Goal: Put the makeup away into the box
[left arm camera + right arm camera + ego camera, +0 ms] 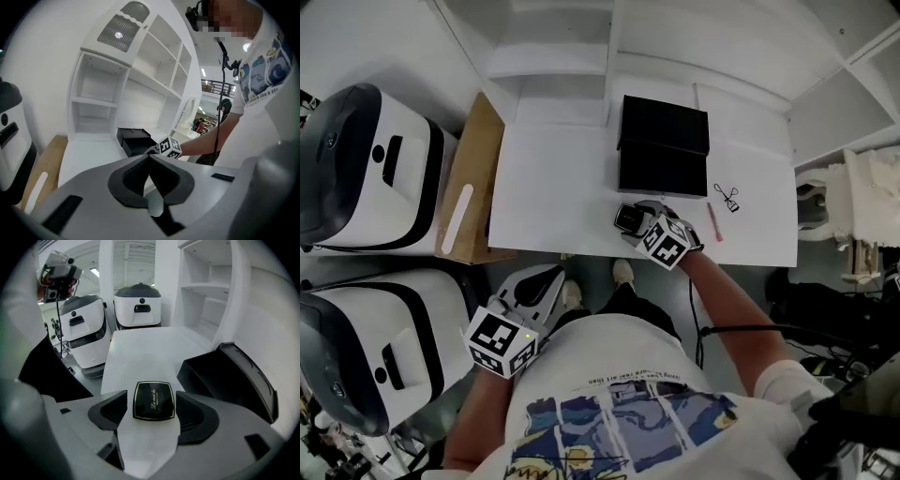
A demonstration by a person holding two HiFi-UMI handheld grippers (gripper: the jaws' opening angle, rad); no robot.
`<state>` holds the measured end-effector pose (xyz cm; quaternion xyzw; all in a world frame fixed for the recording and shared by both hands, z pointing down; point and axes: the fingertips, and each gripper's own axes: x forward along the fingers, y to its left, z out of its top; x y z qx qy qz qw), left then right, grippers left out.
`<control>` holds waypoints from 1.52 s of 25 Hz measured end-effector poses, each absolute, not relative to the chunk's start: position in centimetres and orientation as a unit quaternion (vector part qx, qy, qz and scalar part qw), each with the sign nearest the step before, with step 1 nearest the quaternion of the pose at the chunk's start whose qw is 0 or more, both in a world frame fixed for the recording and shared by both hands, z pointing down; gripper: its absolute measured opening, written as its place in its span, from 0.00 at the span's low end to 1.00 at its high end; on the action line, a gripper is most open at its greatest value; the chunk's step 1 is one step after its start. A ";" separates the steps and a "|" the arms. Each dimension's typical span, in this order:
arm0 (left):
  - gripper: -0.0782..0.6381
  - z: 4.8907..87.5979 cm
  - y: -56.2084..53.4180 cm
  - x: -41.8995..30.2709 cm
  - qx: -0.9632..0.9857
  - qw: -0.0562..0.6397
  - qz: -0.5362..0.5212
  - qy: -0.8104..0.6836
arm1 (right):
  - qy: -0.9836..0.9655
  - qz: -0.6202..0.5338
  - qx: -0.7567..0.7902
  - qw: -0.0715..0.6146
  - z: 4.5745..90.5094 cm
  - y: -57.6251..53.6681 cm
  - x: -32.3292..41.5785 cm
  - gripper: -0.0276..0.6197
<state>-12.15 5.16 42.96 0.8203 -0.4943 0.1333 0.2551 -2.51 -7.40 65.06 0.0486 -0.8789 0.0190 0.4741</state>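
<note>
Left gripper (150, 161) is seen closed, empty. A compact (153, 398) is framed by the parted right gripper (152, 405), beside the box (225, 376).

White table (553, 197), white shelving (98, 89), ceiling lights (247, 47)

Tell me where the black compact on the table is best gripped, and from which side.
Probably its two opposite side edges, from above: the compact lies flat, lid up, with straight sides, and the open right tool straddles those edges.

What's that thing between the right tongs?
A black makeup compact lying on the white table, between the open right tongs. The right gripper view shows it.
</note>
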 end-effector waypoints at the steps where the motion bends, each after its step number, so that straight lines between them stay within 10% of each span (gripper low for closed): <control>1: 0.13 43.0 5.0 -12.2 0.816 0.256 0.135 -0.500 | -0.878 0.017 0.041 0.477 65.3 -7.6 -2.7 0.53; 38: 0.13 43.1 -1.7 -9.6 0.801 0.252 0.142 -0.524 | -0.900 -0.039 -0.032 0.432 57.8 -8.3 -2.3 0.54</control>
